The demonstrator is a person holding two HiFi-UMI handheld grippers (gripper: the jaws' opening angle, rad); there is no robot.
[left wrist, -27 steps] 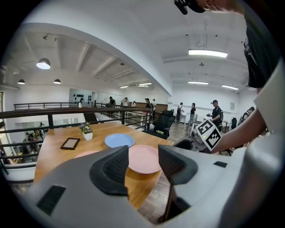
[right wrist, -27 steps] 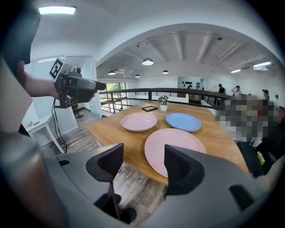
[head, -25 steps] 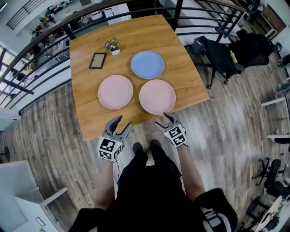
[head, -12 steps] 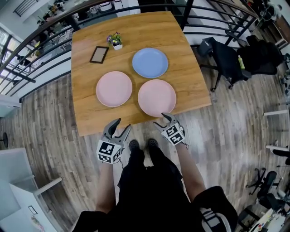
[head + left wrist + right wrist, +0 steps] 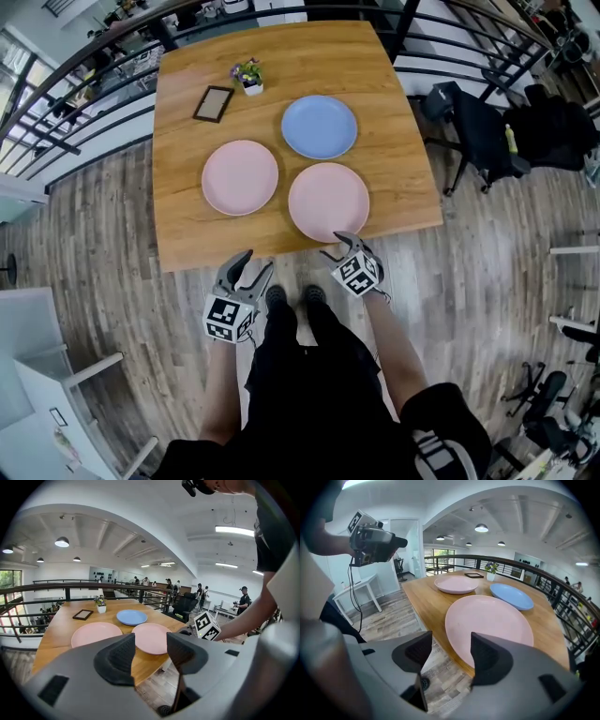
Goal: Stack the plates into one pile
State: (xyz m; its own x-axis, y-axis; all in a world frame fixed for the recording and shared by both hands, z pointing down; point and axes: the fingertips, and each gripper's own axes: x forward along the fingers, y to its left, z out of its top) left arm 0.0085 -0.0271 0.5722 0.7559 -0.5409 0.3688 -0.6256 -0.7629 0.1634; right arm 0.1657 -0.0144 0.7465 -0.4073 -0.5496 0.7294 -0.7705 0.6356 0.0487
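Observation:
Three plates lie apart on the wooden table (image 5: 187, 239): a pink one (image 5: 240, 177) at the left, a blue one (image 5: 320, 127) behind, and a second pink one (image 5: 328, 202) at the front right. My right gripper (image 5: 336, 246) is at the table's front edge, just short of that front pink plate (image 5: 490, 625). Its jaws have just been closing a little but stand open with nothing between them. Open and empty too, my left gripper (image 5: 248, 267) hangs over the floor before the table edge and looks toward the plates (image 5: 152, 637).
At the table's far side are a small dark picture frame (image 5: 213, 104) and a potted flower (image 5: 249, 75). A black railing (image 5: 94, 84) runs behind the table. A black office chair (image 5: 466, 122) stands to the right on the wooden floor.
Both grippers have sunk a little. The right one has come up to the table edge at the near rim of the front pink plate. The plates have not moved.

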